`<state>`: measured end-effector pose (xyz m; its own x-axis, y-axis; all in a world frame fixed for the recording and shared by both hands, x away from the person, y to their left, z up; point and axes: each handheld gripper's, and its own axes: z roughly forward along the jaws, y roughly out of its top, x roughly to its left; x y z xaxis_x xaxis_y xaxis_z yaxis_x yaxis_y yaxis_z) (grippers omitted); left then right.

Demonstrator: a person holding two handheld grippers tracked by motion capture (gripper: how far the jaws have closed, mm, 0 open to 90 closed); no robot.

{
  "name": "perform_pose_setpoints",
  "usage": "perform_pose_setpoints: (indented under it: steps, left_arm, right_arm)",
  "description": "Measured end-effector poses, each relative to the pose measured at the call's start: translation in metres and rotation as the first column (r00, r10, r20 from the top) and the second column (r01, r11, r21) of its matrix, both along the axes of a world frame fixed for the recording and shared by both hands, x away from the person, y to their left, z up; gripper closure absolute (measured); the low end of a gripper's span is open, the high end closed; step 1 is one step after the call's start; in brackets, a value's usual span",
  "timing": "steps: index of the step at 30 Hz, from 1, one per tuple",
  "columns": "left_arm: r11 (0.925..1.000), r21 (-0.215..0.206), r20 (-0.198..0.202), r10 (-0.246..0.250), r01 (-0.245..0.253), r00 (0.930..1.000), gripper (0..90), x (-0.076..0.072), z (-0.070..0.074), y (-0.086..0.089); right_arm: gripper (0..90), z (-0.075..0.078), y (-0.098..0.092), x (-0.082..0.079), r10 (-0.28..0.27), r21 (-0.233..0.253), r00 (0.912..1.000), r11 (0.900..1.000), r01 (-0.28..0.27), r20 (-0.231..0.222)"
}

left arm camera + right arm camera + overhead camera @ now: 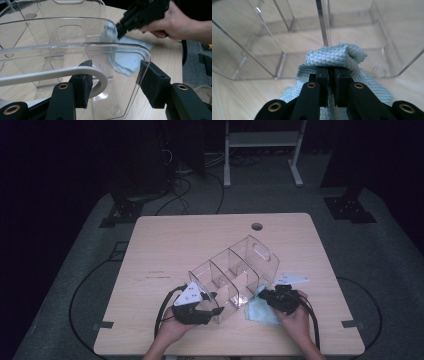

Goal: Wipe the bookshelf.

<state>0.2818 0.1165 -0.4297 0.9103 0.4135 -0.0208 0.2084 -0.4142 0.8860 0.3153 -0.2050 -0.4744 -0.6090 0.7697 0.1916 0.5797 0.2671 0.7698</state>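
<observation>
Beyond my wooden table (165, 240), with its round cable hole (257, 226), I see a white metal frame (262, 140) and black floor cables (200, 185).

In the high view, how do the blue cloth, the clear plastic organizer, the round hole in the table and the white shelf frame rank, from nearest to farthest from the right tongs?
1. Blue cloth: pinched in the right tongs.
2. Clear plastic organizer: just beyond, toward the table's middle.
3. Round hole: near the table's far edge.
4. White shelf frame: on the floor, behind the table.
</observation>
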Motion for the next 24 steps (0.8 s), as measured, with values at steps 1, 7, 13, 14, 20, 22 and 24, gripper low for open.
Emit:
perform_pose_setpoints:
  steps: [1, 7, 13, 14, 20, 22, 24]
  left_arm:
    - [1.0000, 0.000, 0.000, 0.000, 0.000, 1.0000, 46.0, 0.000, 0.000, 0.000]
    - [1.0000, -0.001, 0.002, -0.003, 0.003, 1.0000, 46.1, 0.000, 0.000, 0.000]
    - [1.0000, 0.004, 0.001, 0.001, -0.001, 1.0000, 46.0, 0.000, 0.000, 0.000]
    - [1.0000, 0.003, 0.000, 0.001, -0.001, 1.0000, 46.0, 0.000, 0.000, 0.000]
    - [1.0000, 0.002, 0.002, 0.004, -0.004, 1.0000, 46.1, 0.000, 0.000, 0.000]
    - [1.0000, 0.002, 0.002, 0.005, -0.005, 1.0000, 46.0, 0.000, 0.000, 0.000]
    - [1.0000, 0.003, 0.002, 0.006, -0.006, 1.0000, 46.1, 0.000, 0.000, 0.000]
  right_arm:
    - [83.8, -0.002, 0.001, 0.001, -0.003, -0.003, 0.9998, 1.000, 0.002, -0.018]
    - [83.8, 0.018, -0.002, -0.003, -0.011, 0.042, 0.9982, 0.999, 0.009, 0.058]
    - [83.8, 0.002, -0.001, -0.001, -0.006, 0.022, 0.9998, 1.000, 0.005, 0.020]
    - [83.8, -0.001, 0.000, 0.000, -0.007, 0.022, 1.0000, 1.000, 0.007, 0.006]
    - [83.7, 0.022, -0.001, -0.002, -0.011, 0.049, 0.9973, 0.999, 0.007, 0.073]
    - [83.6, 0.028, -0.002, -0.003, -0.010, 0.064, 0.9957, 0.998, 0.004, 0.092]
    - [83.7, 0.030, -0.003, -0.003, -0.008, 0.070, 0.9947, 0.998, 0.000, 0.103]
